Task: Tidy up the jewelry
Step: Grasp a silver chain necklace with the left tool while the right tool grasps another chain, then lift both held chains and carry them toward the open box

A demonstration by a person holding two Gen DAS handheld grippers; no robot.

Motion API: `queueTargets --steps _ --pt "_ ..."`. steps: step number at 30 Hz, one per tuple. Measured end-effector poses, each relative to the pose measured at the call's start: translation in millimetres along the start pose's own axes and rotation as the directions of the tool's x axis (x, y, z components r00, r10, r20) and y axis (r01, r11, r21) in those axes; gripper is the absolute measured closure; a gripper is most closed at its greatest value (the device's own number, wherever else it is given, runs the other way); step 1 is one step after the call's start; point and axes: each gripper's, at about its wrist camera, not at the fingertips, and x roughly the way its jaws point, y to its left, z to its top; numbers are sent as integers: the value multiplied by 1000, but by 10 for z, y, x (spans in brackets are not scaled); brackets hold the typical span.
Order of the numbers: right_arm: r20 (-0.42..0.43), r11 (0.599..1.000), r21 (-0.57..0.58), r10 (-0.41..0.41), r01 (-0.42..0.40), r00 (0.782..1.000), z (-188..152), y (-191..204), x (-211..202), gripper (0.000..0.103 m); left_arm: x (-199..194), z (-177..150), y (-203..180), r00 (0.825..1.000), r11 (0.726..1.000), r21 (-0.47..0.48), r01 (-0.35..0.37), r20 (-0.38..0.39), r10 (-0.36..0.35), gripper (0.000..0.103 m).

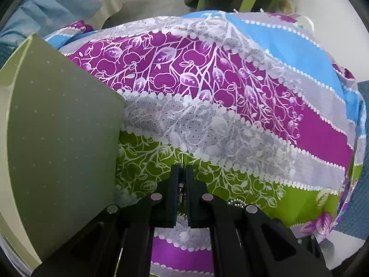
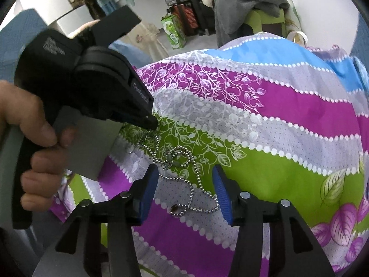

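A silver ball-chain necklace (image 2: 186, 184) lies in loops on the striped floral cloth (image 2: 276, 124), with a small brown bead (image 2: 174, 207) at one end. My left gripper (image 2: 151, 122) is shut on one end of the chain and holds it just above the green stripe. In the left wrist view the left gripper (image 1: 182, 173) has its jaws nearly together with the chain (image 1: 181, 192) hanging between them. My right gripper (image 2: 185, 180) is open and empty, its blue-padded fingers (image 2: 221, 191) on either side of the chain's loops.
A grey-green flat box or lid (image 1: 57, 127) lies on the cloth at the left, next to the left gripper. Beyond the cloth are a grey towel on a green chair (image 2: 251, 2), a green carton (image 2: 173, 32) and suitcases.
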Motion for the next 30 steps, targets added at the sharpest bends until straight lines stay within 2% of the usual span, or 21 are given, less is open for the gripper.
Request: queueTargets --steps 4,7,9,11,12,14,17,22,30 --pt "-7 992 -101 -80 78 997 -1 129 138 57 -44 -47 -56 1000 1000 11 20 14 -20 100" --pt "-29 980 -177 -101 95 994 -26 240 264 63 -145 -31 4 999 999 17 41 23 -41 100" --pt "-19 963 -242 -129 121 991 -51 338 323 63 -227 -38 19 998 998 25 56 30 -57 101" --pt "1 951 -274 -146 140 989 -59 381 338 69 -280 -56 29 997 998 31 64 39 -65 103" --pt "2 957 -256 -140 135 990 -46 368 343 71 -331 -56 47 997 997 33 66 49 -68 103" --pt "6 957 -240 -164 161 986 -28 341 343 97 -390 -50 65 996 997 37 73 54 -75 103" --pt "-10 968 -195 -161 156 987 0 266 327 101 -470 -63 118 994 995 32 97 53 -99 103" --pt "-11 984 -91 -157 156 988 28 56 221 101 -550 -130 158 990 992 59 113 74 -118 103" --pt "85 989 101 -115 106 990 108 -131 -245 101 -535 -180 190 983 985 43 165 70 -168 102"
